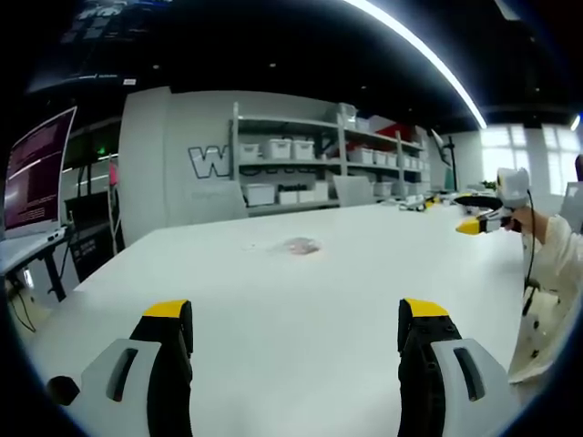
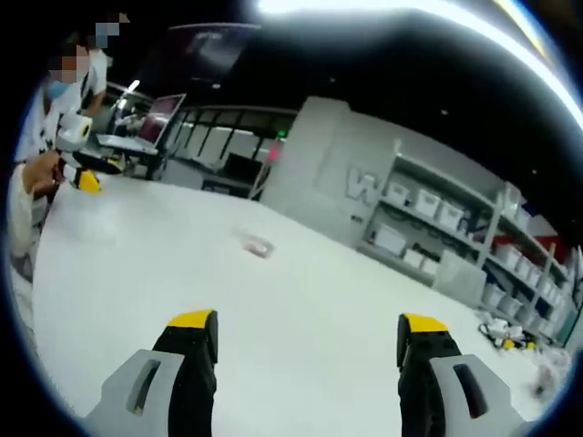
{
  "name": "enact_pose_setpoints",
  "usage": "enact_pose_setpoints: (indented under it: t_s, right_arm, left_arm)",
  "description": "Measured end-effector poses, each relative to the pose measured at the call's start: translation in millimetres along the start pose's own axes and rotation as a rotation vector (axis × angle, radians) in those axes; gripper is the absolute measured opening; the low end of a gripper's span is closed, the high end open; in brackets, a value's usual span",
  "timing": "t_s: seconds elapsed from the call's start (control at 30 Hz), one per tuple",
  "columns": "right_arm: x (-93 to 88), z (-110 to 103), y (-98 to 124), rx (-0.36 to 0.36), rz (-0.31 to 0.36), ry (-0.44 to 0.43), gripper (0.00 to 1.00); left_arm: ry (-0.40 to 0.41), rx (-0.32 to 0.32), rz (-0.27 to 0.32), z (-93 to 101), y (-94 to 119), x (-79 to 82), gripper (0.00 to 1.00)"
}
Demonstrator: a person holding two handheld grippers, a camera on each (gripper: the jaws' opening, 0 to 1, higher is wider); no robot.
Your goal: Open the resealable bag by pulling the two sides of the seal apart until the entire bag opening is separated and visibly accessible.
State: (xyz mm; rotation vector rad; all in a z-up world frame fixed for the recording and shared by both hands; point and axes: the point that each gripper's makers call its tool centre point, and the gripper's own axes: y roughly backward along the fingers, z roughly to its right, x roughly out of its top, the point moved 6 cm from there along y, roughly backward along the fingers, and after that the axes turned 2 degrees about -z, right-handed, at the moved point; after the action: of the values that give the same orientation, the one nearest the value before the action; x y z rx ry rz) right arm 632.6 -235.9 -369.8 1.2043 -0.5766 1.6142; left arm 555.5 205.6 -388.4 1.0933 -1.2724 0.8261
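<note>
Bag [image 1: 301, 246] small, blurry on table [image 1: 364, 300]; grippers [image 1: 296, 328] [image 2: 308, 337] agape

A small resealable bag [image 1: 300, 246] is seen lying flat on the white table [image 1: 301, 319], well out from the near edge. In the left gripper view it is placed just above the middle of the picture, toward twelve o'clock, as a low, pale, translucent patch with a pinkish tint. In the right gripper view the same bag [image 2: 258, 245] is found toward eleven o'clock from the centre, again flat on the tabletop and faintly pink. Nothing is touching it. Whether its seal is closed or parted cannot be told, since the bag is too small and blurred.
</note>
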Motion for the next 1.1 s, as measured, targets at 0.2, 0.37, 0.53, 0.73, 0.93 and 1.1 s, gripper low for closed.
enact_pose_setpoints:
  t_s: [0.2,0.37,0.53,0.73,0.93,1.1]
  right_arm:
    - [2.0,-2,-5,0.012,-0.001,0.011,0.80]
    - [4.3,-6,-9,0.017,-0.010,0.043,0.79]
    - [6.8,-8,-14,0.022,-0.016,0.074,0.79]
    - [7.2,-11,-19,0.038,-0.017,0.070,0.79]
    - [8.5,-13,-21,0.041,-0.011,0.075,0.79]
    - [10.7,-14,-23,0.043,-0.010,0.102,0.79]
  left_arm:
    - [-0.001,-0.001,0.002,0.3,1,0.5,0.93]
    - [0.000,0.001,0.003,-0.3,2,0.6,0.93]
    - [0.001,0.001,0.002,-0.4,3,0.0,0.93]
    - [0.002,0.002,0.002,-0.9,4,-0.4,0.93]
    - [0.001,0.006,0.003,-1.9,4,0.1,0.93]
    - [0.001,0.001,0.003,0.1,3,-0.2,0.93]
